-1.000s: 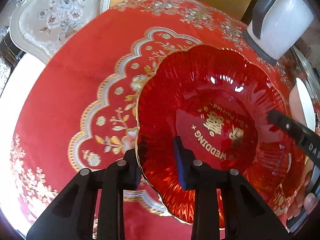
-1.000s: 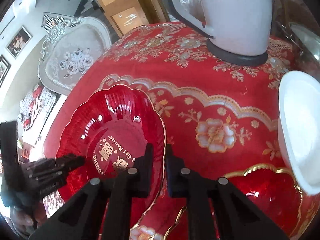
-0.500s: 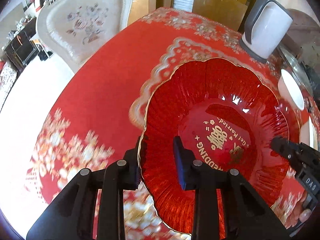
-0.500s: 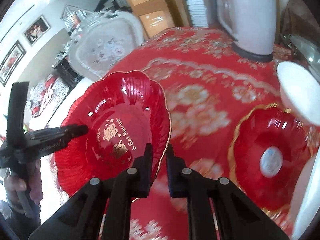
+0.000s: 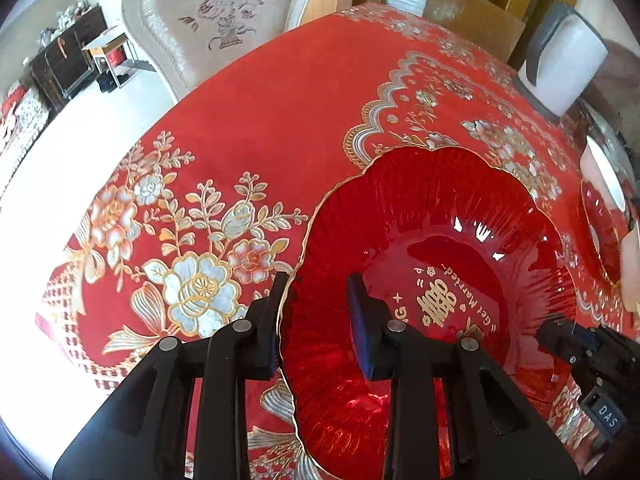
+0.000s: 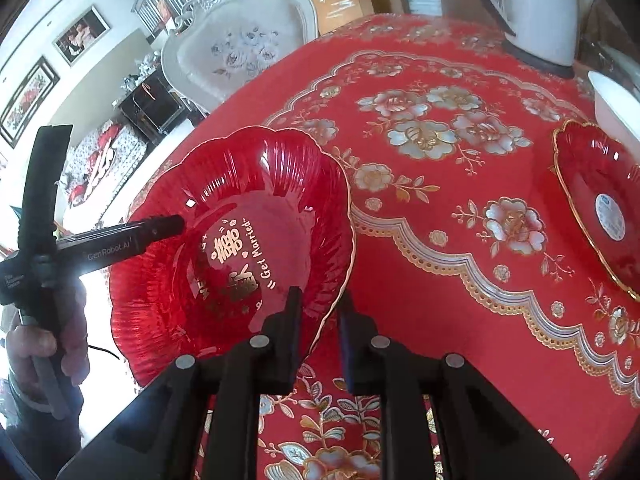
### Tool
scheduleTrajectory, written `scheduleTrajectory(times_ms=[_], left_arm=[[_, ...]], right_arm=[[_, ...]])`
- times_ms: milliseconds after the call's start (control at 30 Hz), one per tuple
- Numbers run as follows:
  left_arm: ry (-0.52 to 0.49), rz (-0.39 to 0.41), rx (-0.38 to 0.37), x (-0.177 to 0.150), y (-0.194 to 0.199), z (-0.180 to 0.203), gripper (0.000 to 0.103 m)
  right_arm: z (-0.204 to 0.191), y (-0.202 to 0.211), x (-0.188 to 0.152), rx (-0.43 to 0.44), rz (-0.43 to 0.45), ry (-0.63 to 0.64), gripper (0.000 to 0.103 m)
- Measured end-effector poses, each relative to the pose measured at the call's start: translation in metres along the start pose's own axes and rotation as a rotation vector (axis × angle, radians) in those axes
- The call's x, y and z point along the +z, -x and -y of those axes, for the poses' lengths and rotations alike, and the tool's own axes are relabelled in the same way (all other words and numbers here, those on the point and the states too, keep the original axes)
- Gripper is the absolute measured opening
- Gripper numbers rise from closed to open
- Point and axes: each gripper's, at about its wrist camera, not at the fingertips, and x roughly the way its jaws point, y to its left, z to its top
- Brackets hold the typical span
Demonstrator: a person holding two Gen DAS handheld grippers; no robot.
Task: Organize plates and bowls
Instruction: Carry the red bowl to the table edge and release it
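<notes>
Bare tablecloth lies open left of the big red dish. To the right, a smaller red plate, white bowl and kettle crowd the table's edge.

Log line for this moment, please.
left gripper: shut on red plate rim | right gripper: jaws just opening, rim between

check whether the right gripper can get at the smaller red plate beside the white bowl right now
Probably not yet: the right gripper has the rim of the large red dish between its jaws, which have just been opening. Once clear, the tablecloth between it and the smaller red plate looks bare.
</notes>
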Motion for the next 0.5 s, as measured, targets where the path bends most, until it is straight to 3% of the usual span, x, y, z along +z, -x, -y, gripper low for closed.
scheduleTrajectory(times_ms=[133, 233, 300, 433, 500], left_arm=[[-0.007, 0.035, -0.005, -0.004, -0.002, -0.002, 0.032], [-0.037, 0.083, 0.052, -0.005, 0.006, 0.000, 0.032], [-0.035, 0.101, 0.066, -0.003, 0.011, -0.002, 0.032], [0.016, 0.144, -0.013, 0.001, 0.029, -0.013, 0.032], [0.019, 0.166, -0.016, 0.003, 0.041, -0.011, 0.032]], right_arm=[[0.001, 0.000, 0.000, 0.011, 0.006, -0.014, 0.023], [0.007, 0.001, -0.006, 0.016, 0.000, -0.055, 0.046], [0.015, 0.005, -0.009, 0.026, 0.014, -0.085, 0.047], [0.026, 0.021, -0.015, 0.036, 0.054, -0.117, 0.047], [0.029, 0.029, -0.018, 0.036, 0.070, -0.123, 0.053]])
